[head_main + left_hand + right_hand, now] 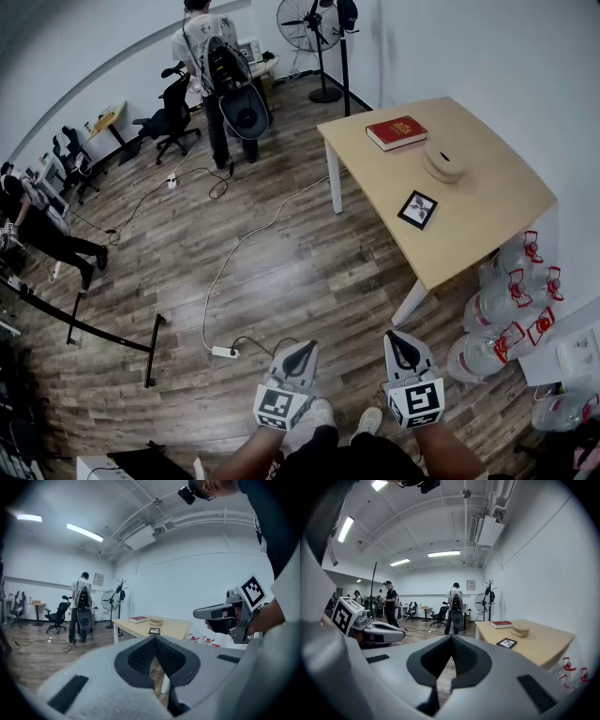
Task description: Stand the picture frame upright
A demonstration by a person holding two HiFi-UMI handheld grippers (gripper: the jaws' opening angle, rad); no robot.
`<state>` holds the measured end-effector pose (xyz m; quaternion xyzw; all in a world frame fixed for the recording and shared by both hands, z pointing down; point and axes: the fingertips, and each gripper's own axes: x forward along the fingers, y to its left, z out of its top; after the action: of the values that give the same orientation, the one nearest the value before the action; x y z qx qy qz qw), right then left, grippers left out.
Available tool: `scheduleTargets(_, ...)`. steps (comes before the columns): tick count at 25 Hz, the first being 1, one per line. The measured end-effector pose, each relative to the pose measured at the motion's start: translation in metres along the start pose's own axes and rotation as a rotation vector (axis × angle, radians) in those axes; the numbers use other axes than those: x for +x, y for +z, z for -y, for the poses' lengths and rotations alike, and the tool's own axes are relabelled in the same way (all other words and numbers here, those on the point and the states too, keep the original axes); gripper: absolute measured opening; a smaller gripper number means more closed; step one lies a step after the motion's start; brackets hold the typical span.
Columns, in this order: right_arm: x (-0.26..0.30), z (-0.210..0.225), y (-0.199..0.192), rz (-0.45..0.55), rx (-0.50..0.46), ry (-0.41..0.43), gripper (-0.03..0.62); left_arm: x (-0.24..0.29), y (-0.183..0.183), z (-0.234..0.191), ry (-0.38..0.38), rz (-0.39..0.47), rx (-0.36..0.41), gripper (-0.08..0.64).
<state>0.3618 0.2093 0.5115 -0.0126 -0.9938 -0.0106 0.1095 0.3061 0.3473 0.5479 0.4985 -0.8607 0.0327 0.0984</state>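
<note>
Left gripper [307, 349], right gripper [399, 337] side by side, fingers [140, 657] together.

No words or numbers can be read; the gold print on the red book [396, 131] on the counter [487, 192] is too small.

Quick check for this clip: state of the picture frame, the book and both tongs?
picture frame: lying flat on the table, face up, untouched.
red book: closed, lying flat on the table.
left tongs: shut, empty, short of the table.
right tongs: shut, empty, short of the table.
</note>
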Motion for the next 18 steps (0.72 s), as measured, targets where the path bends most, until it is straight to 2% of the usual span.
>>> scheduleTargets(9, -0.029, 0.000, 0.010, 0.022, -0.026, -0.008, 0.008, -0.026, -0.005, 0.019, 0.013, -0.034, -0.042, 0.000)
scheduleTargets(13, -0.029, -0.010, 0.018, 0.045, -0.009, -0.012, 0.009, -0.042, -0.004, 0.010, 0.034, -0.040, -0.062, 0.000)
scheduleTargets(18, -0.023, -0.024, 0.031, 0.080, 0.020, -0.006, 0.009, -0.058, 0.005, -0.011, 0.054, -0.011, -0.047, 0.000)
